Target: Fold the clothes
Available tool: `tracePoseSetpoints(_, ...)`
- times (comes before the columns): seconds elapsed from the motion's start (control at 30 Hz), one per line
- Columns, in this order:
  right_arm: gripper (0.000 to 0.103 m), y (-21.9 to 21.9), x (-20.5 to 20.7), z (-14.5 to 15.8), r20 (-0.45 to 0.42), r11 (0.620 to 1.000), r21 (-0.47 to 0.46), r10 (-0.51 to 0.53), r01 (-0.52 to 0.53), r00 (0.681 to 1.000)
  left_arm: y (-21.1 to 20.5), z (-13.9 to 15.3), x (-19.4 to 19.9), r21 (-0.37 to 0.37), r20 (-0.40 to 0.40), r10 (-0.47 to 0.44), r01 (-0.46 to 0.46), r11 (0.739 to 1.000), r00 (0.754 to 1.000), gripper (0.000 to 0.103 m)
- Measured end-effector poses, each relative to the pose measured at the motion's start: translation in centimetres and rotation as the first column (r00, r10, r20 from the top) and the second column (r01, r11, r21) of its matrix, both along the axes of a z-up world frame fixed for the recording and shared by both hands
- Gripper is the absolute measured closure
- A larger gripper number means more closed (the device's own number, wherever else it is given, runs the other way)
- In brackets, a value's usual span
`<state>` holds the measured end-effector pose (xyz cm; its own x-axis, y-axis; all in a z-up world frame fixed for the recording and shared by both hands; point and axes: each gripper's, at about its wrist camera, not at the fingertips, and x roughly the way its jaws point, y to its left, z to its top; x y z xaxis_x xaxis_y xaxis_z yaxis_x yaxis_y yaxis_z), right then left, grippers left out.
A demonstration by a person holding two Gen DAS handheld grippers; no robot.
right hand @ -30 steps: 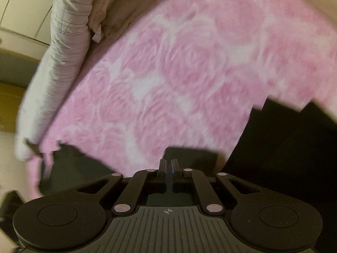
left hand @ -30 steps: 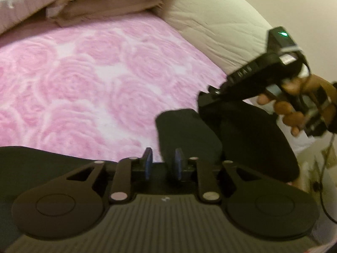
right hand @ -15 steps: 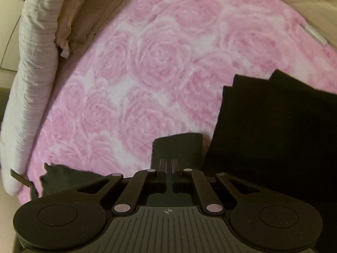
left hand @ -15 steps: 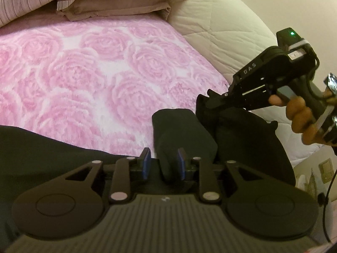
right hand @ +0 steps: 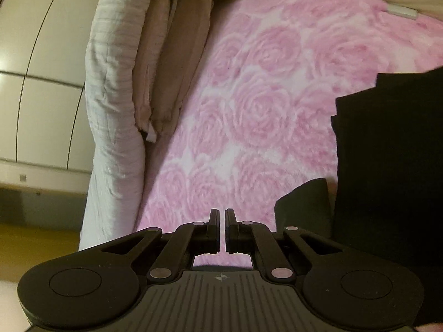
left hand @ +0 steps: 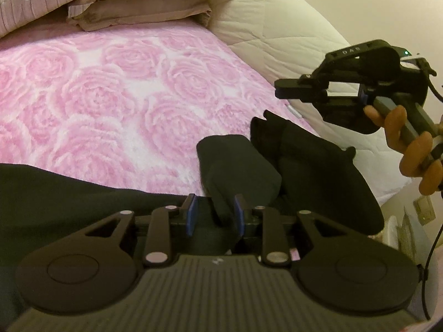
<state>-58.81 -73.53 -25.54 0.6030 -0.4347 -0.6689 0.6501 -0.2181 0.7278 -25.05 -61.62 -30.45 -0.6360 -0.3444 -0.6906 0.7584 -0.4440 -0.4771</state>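
A black garment (left hand: 318, 171) lies folded on the bed, with more of it spread at lower left (left hand: 69, 193). My left gripper (left hand: 214, 213) is open low over it. A rolled fold of the black cloth (left hand: 238, 166) runs in between its blue pads (left hand: 191, 214), nearer the right pad. My right gripper (left hand: 281, 91), held by a hand (left hand: 415, 149), hovers above the garment's far right end and clear of it. In the right wrist view the right gripper (right hand: 221, 218) is shut with nothing in it. The black garment (right hand: 387, 152) lies to its right, with a small flap (right hand: 304, 207) beside the fingers.
A pink rose-pattern blanket (left hand: 110, 96) covers the bed. Brown pillows (left hand: 138, 8) and striped bedding (left hand: 27, 0) are stacked at the far end. A cream quilt (left hand: 277, 33) lies along the right side. White wardrobe doors (right hand: 41, 83) stand beyond the bed's edge.
The right gripper has let go of the black cloth, risen and swung left over the pink blanket. The left gripper's pads stand slightly wider apart than a second ago.
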Motion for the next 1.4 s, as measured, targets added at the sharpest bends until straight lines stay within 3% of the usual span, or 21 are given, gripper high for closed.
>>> tracePoseSetpoints(0.2, 0.100, 1.2, 0.4, 0.8, 0.024, 0.998, -0.052, -0.034, 0.035, 0.999, 0.2, -0.2, 1.2, -0.008, 0.003, 0.001, -0.001, 1.000, 1.000, 0.079)
tracePoseSetpoints(0.43, 0.100, 2.0, 1.0, 0.3, 0.061, 0.994, -0.111, 0.006, 0.000, 0.998, 0.1, -0.5, 1.5, -0.018, 0.001, -0.012, 0.012, 1.000, 1.000, 0.079)
tracePoseSetpoints(0.5, 0.100, 2.6, 1.1, 0.4, 0.080, 0.986, -0.163, 0.000, 0.013, 0.997, 0.2, -0.6, 1.3, -0.023, 0.004, -0.021, 0.022, 1.000, 1.000, 0.079)
tracePoseSetpoints(0.67, 0.100, 3.6, 1.8, 0.9, 0.025, 0.969, -0.246, 0.030, -0.023, 0.999, 0.2, -1.2, 0.6, -0.023, 0.011, -0.040, 0.040, 0.999, 0.999, 0.078)
tracePoseSetpoints(0.77, 0.100, 3.7, 1.8, 0.2, 0.170, 0.947, -0.317, 0.110, -0.052, 0.979, 0.1, -1.6, 0.2, -0.023, 0.021, -0.037, 0.038, 0.999, 0.999, 0.078)
tracePoseSetpoints(0.83, 0.100, 3.1, 1.8, -1.0, 0.302, 0.961, -0.269, 0.149, -0.065, 0.942, 0.0, -1.8, 0.0, -0.021, 0.025, -0.031, 0.032, 0.999, 0.999, 0.078)
tracePoseSetpoints(0.97, 0.100, 2.5, 2.4, -1.4, 0.242, 0.964, -0.222, 0.198, -0.144, 0.950, -0.4, -2.0, -0.5, -0.020, 0.032, -0.023, 0.024, 1.000, 0.999, 0.078)
tracePoseSetpoints(1.07, 0.100, 1.7, 2.7, -1.7, 0.216, 0.936, -0.181, 0.337, -0.302, 0.916, -0.5, -2.2, -1.1, -0.016, 0.036, -0.029, 0.029, 0.999, 0.999, 0.078)
tracePoseSetpoints(1.17, 0.100, 2.2, 2.1, -2.0, 0.246, 0.931, -0.220, 0.343, -0.292, 0.907, -0.7, -2.5, -1.8, -0.013, 0.041, -0.037, 0.037, 0.999, 0.998, 0.078)
tracePoseSetpoints(1.3, 0.100, 3.3, 2.3, -0.2, 0.114, 0.877, -0.323, 0.408, -0.355, 0.906, -1.0, -2.8, -2.6, -0.018, 0.054, -0.049, 0.050, 0.999, 0.997, 0.078)
tracePoseSetpoints(1.37, 0.100, 3.8, 2.7, 0.6, 0.011, 0.848, -0.329, 0.443, -0.415, 0.897, -1.1, -3.0, -2.8, -0.019, 0.065, -0.054, 0.055, 0.998, 0.996, 0.078)
tracePoseSetpoints(1.4, 0.100, 3.8, 2.7, 0.6, 0.005, 0.849, -0.317, 0.448, -0.423, 0.894, -1.1, -3.0, -2.8, -0.020, 0.069, -0.054, 0.055, 0.998, 0.996, 0.078)
